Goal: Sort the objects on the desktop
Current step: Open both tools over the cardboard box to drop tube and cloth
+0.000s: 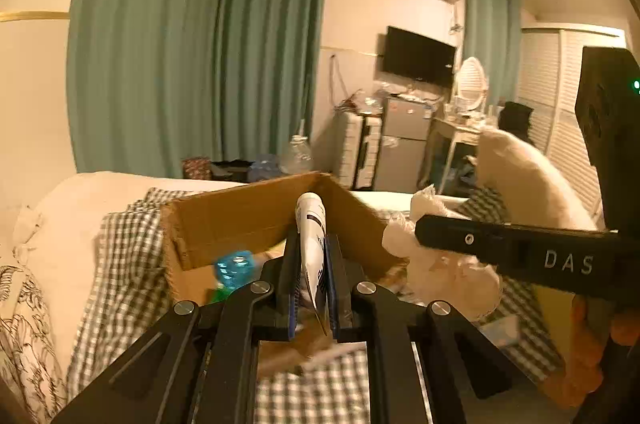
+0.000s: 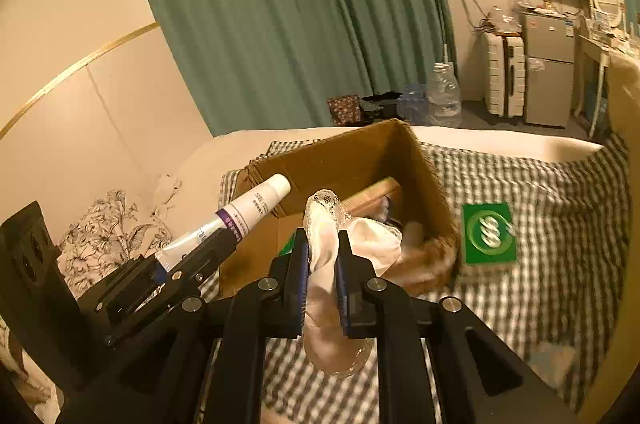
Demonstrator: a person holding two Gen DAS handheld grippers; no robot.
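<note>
The bed, spread with a checked blanket, carries an open cardboard box at 12 o'clock from both pairs of tongs. In the left wrist view a blue plastic item lies in the box at its 8 o'clock corner, too blurred to name. In the right wrist view a flat brown object leans along the box's far inner wall, with white cloth bunched beside it. A green card with a white emblem lies on the blanket just outside the box, at 3 o'clock.

The left tongs point slightly downward toward the box and are clamped on a white tube with dark lettering, which stands upright, cap end up. The right tongs tilt more steeply down and are clamped on a white lace-edged cloth, which hangs below the pads and bulges above them. Both held things are over the near edge of the box. Seen from the right wrist, the tube shows a purple band and a white cap, at 10 o'clock.
</note>
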